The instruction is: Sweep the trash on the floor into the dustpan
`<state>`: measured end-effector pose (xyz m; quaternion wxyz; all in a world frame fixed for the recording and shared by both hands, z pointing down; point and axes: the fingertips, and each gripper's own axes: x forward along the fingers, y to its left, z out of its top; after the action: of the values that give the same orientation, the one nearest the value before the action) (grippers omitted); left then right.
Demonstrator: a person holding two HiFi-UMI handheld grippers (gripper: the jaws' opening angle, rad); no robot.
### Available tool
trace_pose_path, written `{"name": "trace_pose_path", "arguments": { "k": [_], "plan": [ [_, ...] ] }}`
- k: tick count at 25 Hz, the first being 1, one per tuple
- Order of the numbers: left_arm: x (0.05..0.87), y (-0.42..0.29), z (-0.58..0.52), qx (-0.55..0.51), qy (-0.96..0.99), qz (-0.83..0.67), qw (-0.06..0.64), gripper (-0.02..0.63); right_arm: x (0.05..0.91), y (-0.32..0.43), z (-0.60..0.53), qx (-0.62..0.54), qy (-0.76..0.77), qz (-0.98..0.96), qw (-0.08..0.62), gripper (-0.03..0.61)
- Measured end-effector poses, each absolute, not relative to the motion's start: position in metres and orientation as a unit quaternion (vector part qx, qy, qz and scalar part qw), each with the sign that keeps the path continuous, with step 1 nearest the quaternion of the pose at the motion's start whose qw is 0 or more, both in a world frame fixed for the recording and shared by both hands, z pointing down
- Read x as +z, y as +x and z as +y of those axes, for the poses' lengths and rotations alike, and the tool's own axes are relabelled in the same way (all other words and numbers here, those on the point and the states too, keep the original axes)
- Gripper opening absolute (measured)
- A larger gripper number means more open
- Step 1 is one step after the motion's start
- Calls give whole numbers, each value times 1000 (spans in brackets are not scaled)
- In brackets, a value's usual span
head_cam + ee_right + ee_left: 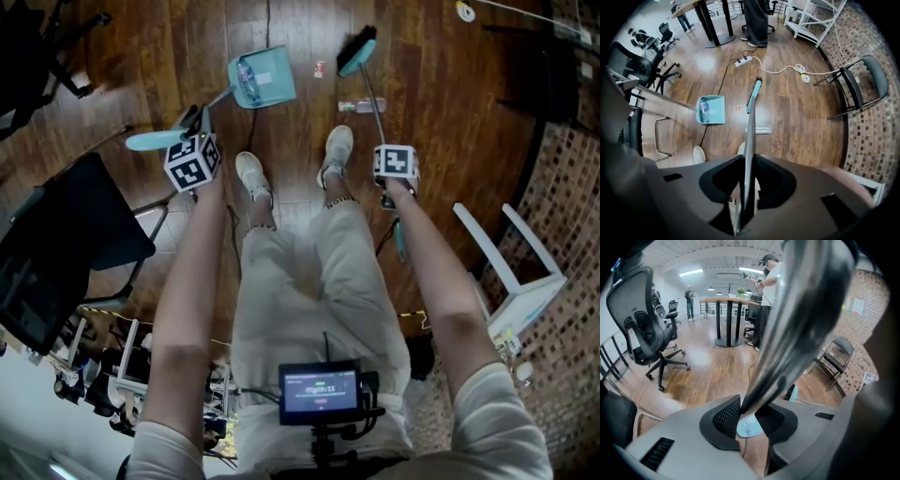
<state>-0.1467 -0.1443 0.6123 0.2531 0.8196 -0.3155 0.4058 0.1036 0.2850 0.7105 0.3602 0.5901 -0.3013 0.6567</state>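
Observation:
A teal dustpan (267, 79) lies on the wood floor ahead of my feet with a clear wrapper in it. Its long handle (157, 141) runs back through my left gripper (196, 131), which is shut on it; in the left gripper view the shiny handle (797, 333) fills the jaws of the left gripper (749, 414). My right gripper (390, 184) points down, shut on the broom's thin handle (749, 136). The teal broom head (356, 51) rests right of the dustpan (711, 109). A clear plastic bottle (361, 106) and a small red-and-white scrap (320, 68) lie near the broom head (754, 95).
My two white shoes (252, 174) stand just behind the trash. A black folding chair (75, 234) is at my left and a white frame (516, 272) at my right. A power strip and white cable (743, 61) lie beyond the dustpan, with a folding chair (862, 79) by the brick wall.

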Motion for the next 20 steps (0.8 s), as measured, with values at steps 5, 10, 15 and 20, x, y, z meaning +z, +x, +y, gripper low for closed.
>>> {"name": "trace_pose_path", "arguments": {
  "k": [5, 10, 15, 20],
  "plan": [
    [609, -118, -144, 440, 835, -276, 182, 74, 703, 27, 266, 727, 532, -300, 313, 110],
    [609, -88, -136, 464, 844, -236, 131, 74, 678, -22, 233, 755, 510, -353, 212, 109],
    [606, -75, -137, 461, 848, -229, 128, 75, 664, -23, 260, 747, 514, -359, 220, 109],
    [592, -87, -149, 431, 848, -259, 168, 75, 673, 10, 301, 735, 547, -306, 260, 109]
  ]
}}
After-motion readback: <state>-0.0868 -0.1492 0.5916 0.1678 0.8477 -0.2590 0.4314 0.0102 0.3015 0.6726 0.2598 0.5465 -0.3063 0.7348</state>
